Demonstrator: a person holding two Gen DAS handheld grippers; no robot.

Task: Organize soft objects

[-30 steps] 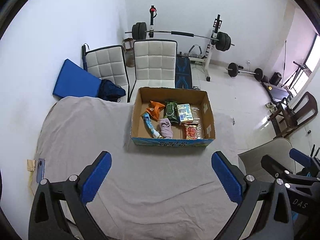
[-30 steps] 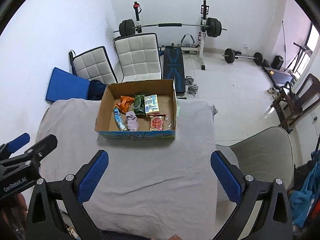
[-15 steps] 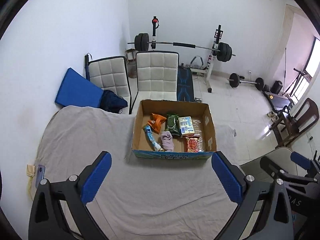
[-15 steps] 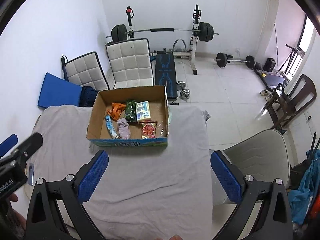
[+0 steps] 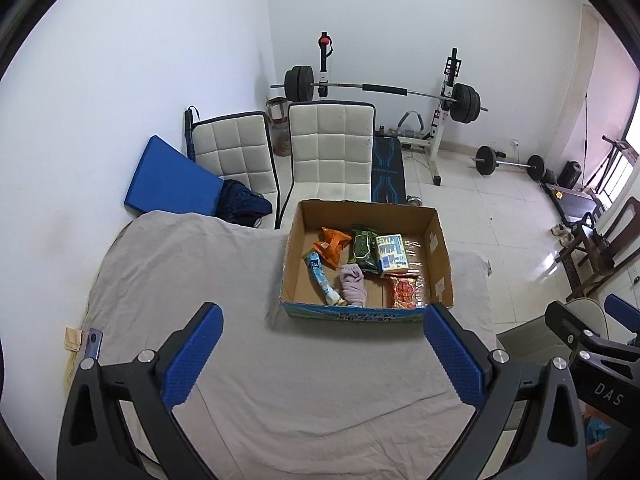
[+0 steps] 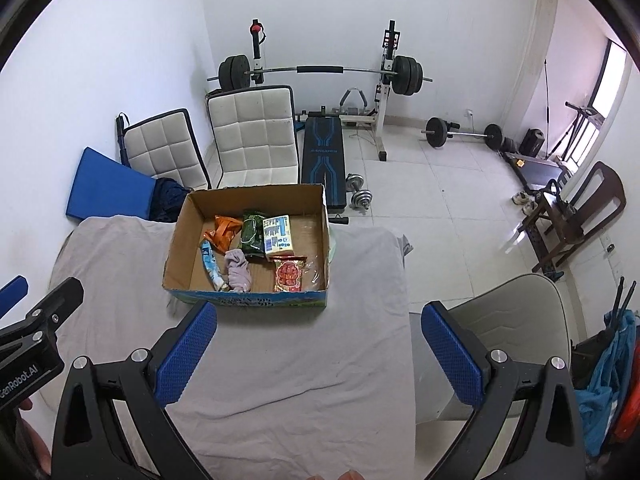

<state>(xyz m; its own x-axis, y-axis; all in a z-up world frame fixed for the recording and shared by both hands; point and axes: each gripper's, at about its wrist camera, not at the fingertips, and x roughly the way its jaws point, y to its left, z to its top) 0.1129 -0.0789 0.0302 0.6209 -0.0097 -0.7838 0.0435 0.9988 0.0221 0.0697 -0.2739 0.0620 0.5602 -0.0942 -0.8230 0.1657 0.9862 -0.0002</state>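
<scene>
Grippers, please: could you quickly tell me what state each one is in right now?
Left gripper: open, holding nothing, above the grey cloth.
Right gripper: open, holding nothing, short of the cardboard box.

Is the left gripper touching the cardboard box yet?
Apart. In the right wrist view the left gripper hangs well left of the cardboard box, with bare grey cloth between them.

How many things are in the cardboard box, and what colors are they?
Orange packet: 1
Green packet: 1
White and blue pack: 1
Red packet: 1
Blue and white tube: 1
Pink cloth: 1
Total in the cardboard box: 6
</scene>
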